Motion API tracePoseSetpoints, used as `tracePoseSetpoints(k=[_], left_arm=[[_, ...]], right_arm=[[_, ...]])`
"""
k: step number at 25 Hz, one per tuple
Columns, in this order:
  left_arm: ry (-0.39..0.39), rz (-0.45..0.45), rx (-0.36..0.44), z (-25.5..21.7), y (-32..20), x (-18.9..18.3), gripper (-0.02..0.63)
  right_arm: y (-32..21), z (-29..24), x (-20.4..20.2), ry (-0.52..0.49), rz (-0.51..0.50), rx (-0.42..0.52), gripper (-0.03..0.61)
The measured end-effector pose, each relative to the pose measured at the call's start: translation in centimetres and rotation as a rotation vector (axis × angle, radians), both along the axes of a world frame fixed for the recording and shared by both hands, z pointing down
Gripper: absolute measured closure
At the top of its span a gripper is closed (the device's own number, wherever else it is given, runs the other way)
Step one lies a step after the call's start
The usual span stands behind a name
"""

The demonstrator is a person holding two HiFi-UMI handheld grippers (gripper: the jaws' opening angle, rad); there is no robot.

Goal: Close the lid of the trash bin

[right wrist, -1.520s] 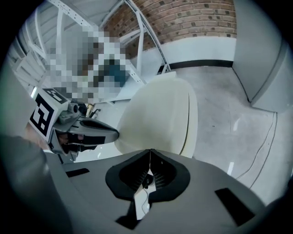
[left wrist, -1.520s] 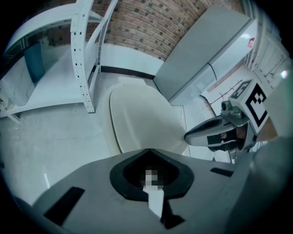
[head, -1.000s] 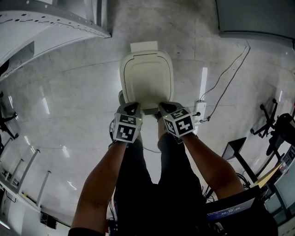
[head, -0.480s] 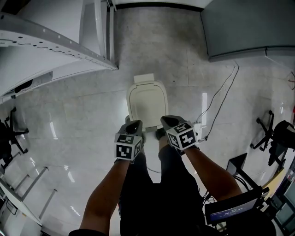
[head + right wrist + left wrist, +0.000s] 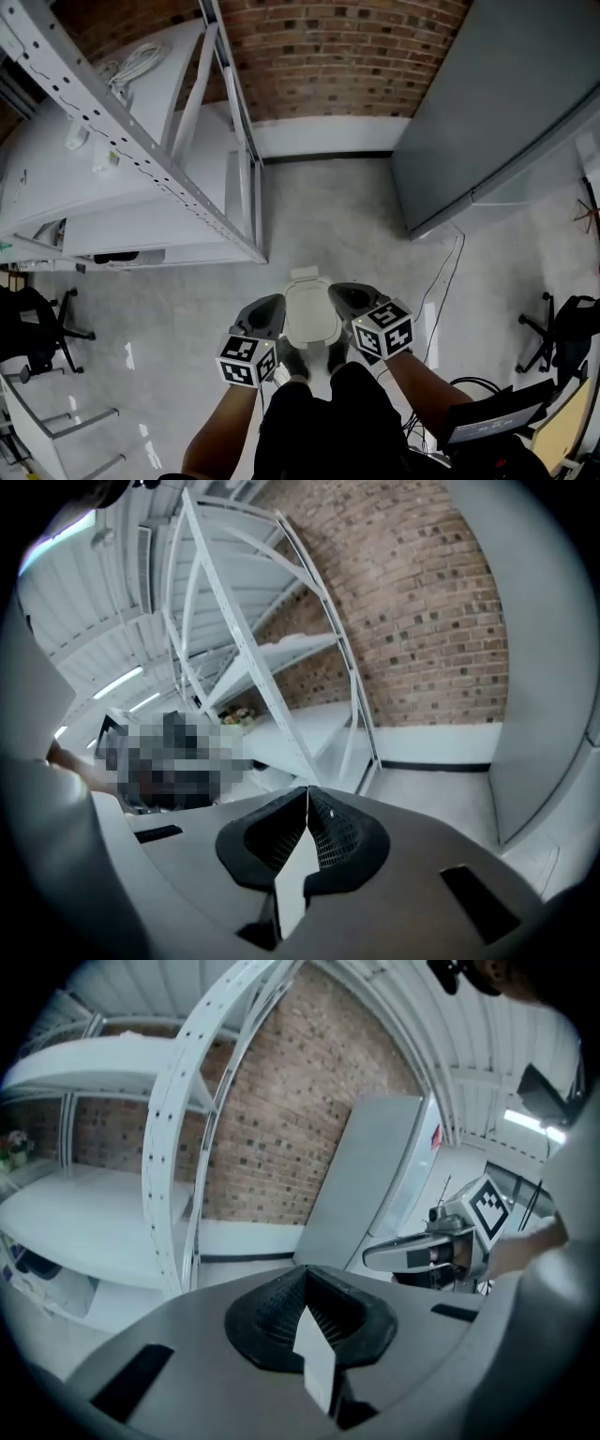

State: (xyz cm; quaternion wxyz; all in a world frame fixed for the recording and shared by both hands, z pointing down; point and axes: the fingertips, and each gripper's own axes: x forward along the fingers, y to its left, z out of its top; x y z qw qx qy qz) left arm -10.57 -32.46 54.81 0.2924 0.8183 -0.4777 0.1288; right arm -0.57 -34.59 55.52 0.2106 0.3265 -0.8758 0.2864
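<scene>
Both claws are clenched and empty. The left gripper [image 5: 305, 1309] has its ribbed black pads pressed together along a single seam with nothing between them, and the right gripper [image 5: 307, 829] shows the same tight seam. From the head view, the two grippers are held out in front of the person's body with their marker cubes facing up, and bare forearms [image 5: 424, 382] reach in from the bottom of the frame. Each gripper looks out roughly level across the room rather than down.

A red brick wall [image 5: 347, 56] with a white base band runs across the far side. White metal shelving [image 5: 141, 141] with perforated uprights fills the person's left. A tall grey cabinet [image 5: 497, 112] stands on the right. Pale polished floor [image 5: 328, 216] stretches between them.

The white trash bin [image 5: 311, 317] stands on that floor directly before the person. Its lid [image 5: 312, 323] lies flat on top, and its hinge block is at the far edge. In the head view the bin appears between the two grippers, one at each side of it. Whether either touches it cannot be told. A thin cable [image 5: 448, 272] trails over the floor to the bin's right.
</scene>
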Motion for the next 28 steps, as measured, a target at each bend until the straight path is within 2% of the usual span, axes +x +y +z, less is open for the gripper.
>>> tracePoseSetpoints(k=[4,7,11,18,23,26,28], left_arm=[[0.009,-0.019,0.134,-8.8,0.2,-0.6,0.615],[0.044,-0.023,0.241,-14.9,0.3,-0.8,0.615],[0.069,-0.006,0.332,-20.4,1.5,0.0,0.615],[0.039,-0.011,0.422,-24.3,3.5,1.9,0.615],[-0.003,-0.083,0.430,-25.3,4.7,1.8,0.615],[-0.043,-0.141,0.410,-25.2,5.5,0.4,0.615],[-0.039,-0.157,0.406,-25.3,6.9,-0.2,0.616]], right_arm=[[0.5,-8.5,0.4,-0.061,-0.017,0.107,0.571],[-0.1,-14.2,0.9,-0.105,-0.025,0.209,0.571],[-0.3,-20.0,2.0,-0.161,-0.023,0.311,0.571],[0.1,-25.0,3.1,-0.223,-0.087,0.418,0.571],[0.4,-26.3,4.1,-0.238,-0.140,0.461,0.571],[0.8,-26.5,4.2,-0.250,-0.128,0.470,0.571],[2.2,-26.6,4.1,-0.249,-0.119,0.471,0.571]])
